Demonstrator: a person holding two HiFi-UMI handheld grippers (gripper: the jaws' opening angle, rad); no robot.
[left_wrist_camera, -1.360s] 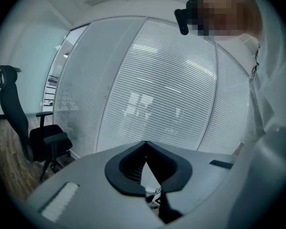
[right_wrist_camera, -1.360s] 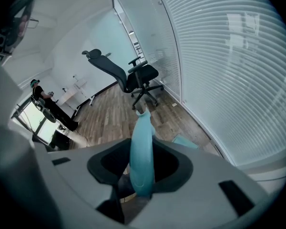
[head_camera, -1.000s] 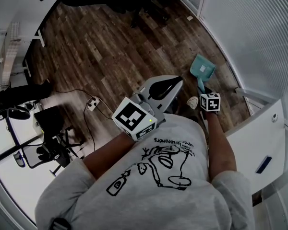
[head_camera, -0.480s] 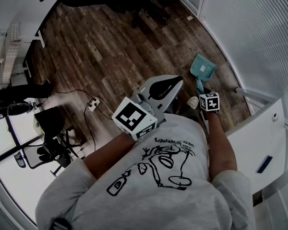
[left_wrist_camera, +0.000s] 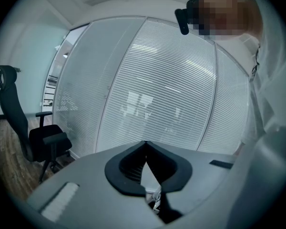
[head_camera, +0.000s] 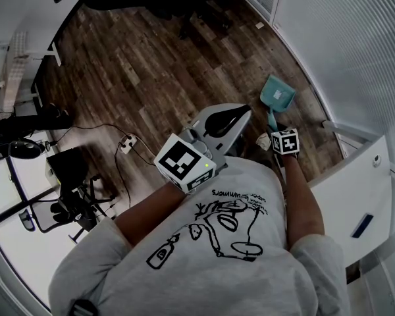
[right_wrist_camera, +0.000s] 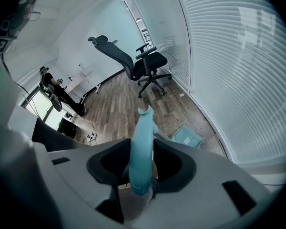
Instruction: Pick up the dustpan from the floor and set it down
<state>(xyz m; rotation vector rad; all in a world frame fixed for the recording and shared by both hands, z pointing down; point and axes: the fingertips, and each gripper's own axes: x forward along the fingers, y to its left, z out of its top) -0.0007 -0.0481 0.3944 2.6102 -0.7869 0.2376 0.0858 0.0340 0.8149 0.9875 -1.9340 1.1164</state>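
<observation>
The teal dustpan (head_camera: 277,95) lies on the wood floor by the glass wall, its handle (head_camera: 272,118) rising toward me. In the right gripper view the handle (right_wrist_camera: 142,147) stands upright between the jaws, with the pan (right_wrist_camera: 187,137) low beyond them. My right gripper (head_camera: 275,128) (right_wrist_camera: 142,171) grips that handle while its jaws are opening. My left gripper (head_camera: 239,114) (left_wrist_camera: 145,144) is held level in front of my chest, its jaws shut with the tips touching and nothing between them.
A blinded glass wall (head_camera: 355,45) curves along the right. A white ledge (head_camera: 359,189) sits beside my right arm. A black office chair (right_wrist_camera: 145,63) stands farther up the floor. A power strip with cable (head_camera: 126,141) lies left, near desks (head_camera: 13,64) and another person (right_wrist_camera: 48,80).
My right gripper has shifted slightly left and tilted, with the dustpan handle still between its jaws. The pan and my left gripper have stayed where they were.
</observation>
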